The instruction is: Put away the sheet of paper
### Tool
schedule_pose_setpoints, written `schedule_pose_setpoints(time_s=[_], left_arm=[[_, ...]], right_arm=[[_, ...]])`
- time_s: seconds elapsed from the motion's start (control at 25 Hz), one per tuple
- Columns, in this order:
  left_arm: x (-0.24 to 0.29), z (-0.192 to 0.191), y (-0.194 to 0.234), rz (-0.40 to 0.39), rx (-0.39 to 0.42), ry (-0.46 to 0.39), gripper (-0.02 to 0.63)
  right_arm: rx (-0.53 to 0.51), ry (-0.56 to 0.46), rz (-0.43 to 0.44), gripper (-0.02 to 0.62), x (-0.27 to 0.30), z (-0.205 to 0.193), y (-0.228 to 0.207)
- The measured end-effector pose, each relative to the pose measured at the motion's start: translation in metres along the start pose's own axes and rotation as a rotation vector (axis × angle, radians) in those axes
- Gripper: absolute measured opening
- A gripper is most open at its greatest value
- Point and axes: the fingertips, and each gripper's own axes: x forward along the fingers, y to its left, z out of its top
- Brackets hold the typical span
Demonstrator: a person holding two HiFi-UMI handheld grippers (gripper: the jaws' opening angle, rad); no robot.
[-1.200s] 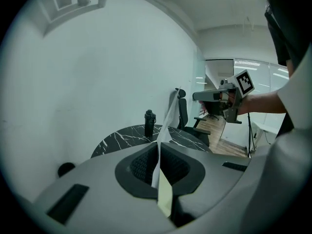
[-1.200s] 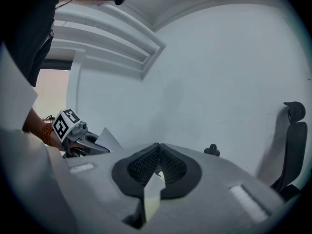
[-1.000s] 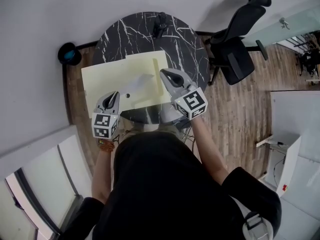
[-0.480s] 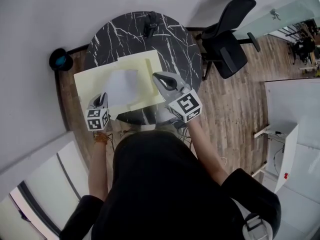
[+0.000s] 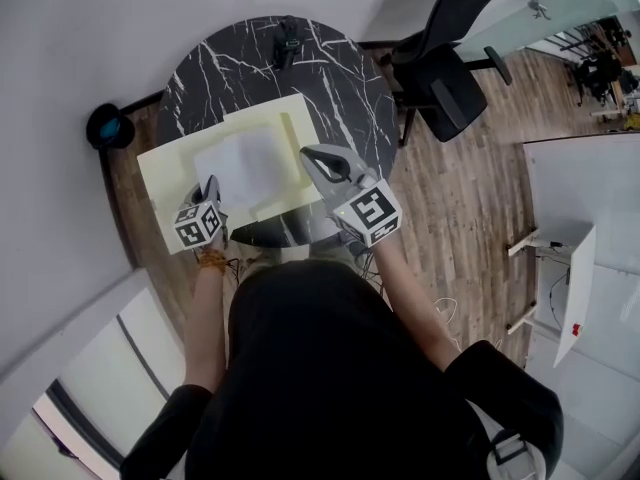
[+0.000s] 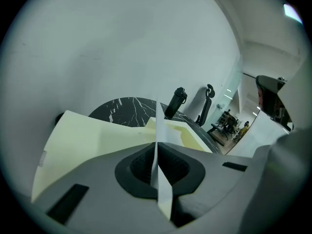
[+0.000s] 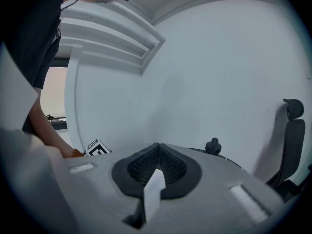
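Observation:
A white sheet of paper (image 5: pixel 238 158) lies over an open pale yellow folder (image 5: pixel 165 163) on a round black marble table (image 5: pixel 330 68). My left gripper (image 5: pixel 208 190) is at the sheet's near left corner and shut on it; in the left gripper view the sheet (image 6: pixel 157 130) runs edge-on out of the closed left gripper (image 6: pixel 157 147) toward the folder (image 6: pixel 87 140). My right gripper (image 5: pixel 312 156) sits at the right edge of the folder's upper layer. In its own view the right gripper (image 7: pixel 157 147) is shut on a thin pale strip (image 7: pixel 152 191), apparently that folder edge.
A black bottle-like object (image 5: pixel 287 38) stands at the table's far side. A black office chair (image 5: pixel 440 68) is on the wood floor to the right, and a dark round bin (image 5: pixel 105 126) to the left. A white wall rises behind the table.
My left gripper has sunk and rolled with the sheet, which has gone from tilted up to lying flatter and further left over the folder. The right gripper has stayed in place.

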Motion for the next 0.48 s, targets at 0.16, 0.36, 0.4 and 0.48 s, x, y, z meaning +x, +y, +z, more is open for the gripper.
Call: schedule_pose_setpoints(time_s=[0.16,0.36,0.4,0.48], left_arm=[[0.028,-0.001,-0.005,-0.02,-0.116,0.005,0.011],[0.055,-0.006,-0.017,-0.061,-0.189,0.039,0.012],[0.062,-0.009,-0.021,-0.075,-0.17,0.062,0.012],[0.071,-0.016,-0.025,-0.08,-0.113,0.111,0.065]], right_arm=[[-0.025,0.016,-0.003,-0.002,0.002,-0.002,0.001],[-0.01,0.02,-0.014,-0.002,-0.003,-0.001,0.002],[-0.013,0.02,-0.019,-0.002,-0.003,-0.001,0.0],[-0.025,0.02,-0.017,-0.002,-0.001,-0.003,0.0]])
